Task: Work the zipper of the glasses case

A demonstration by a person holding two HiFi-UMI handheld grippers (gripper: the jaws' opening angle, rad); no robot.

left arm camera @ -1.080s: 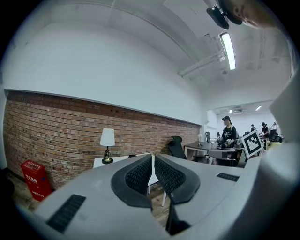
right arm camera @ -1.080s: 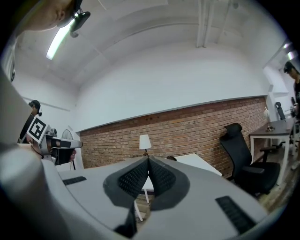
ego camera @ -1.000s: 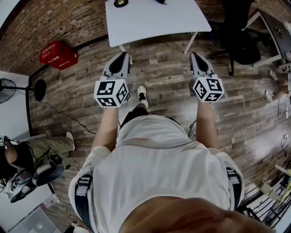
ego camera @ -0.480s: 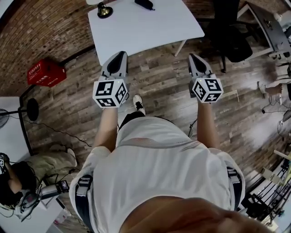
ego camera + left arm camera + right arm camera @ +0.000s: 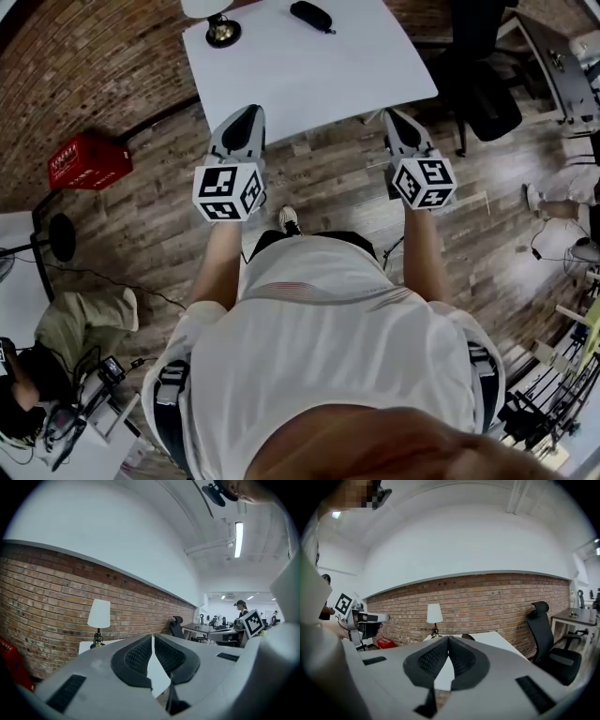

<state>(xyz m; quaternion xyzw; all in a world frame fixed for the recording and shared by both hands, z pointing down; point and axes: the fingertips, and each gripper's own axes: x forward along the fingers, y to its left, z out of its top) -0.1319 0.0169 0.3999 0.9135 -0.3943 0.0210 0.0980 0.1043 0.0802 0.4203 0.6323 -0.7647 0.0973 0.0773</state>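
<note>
Both grippers, held level side by side ahead of the person. The left gripper [image 5: 249, 114] has its jaws pressed together with nothing between them, its ribbed pads meeting at the tips in the left gripper view [image 5: 153, 638]. The right gripper [image 5: 395, 116] is likewise pressed together and empty [image 5: 448, 639].

Compared with a second ago, when a strip of wooden floor [image 5: 328, 173] separated both tips from the table [image 5: 309, 75], the tips now reach its near edge in the head view. More of the table top has come into sight. Both pairs of jaws are as tightly closed as before.

The glasses case [image 5: 311, 16], dark and oblong, lies at the far side of the table, well apart from both grippers, with bare white table top between them. In the right gripper view it shows as a dark hump [image 5: 468, 636] just beyond the jaw tips.

A lamp [image 5: 217, 23] with a white shade stands left of the case, before the brick wall [image 5: 56, 602].

A black office chair [image 5: 483, 84] stands right of the table. A red crate [image 5: 89, 161] sits on the floor to the left. A seated person [image 5: 66, 328] is at lower left.
</note>
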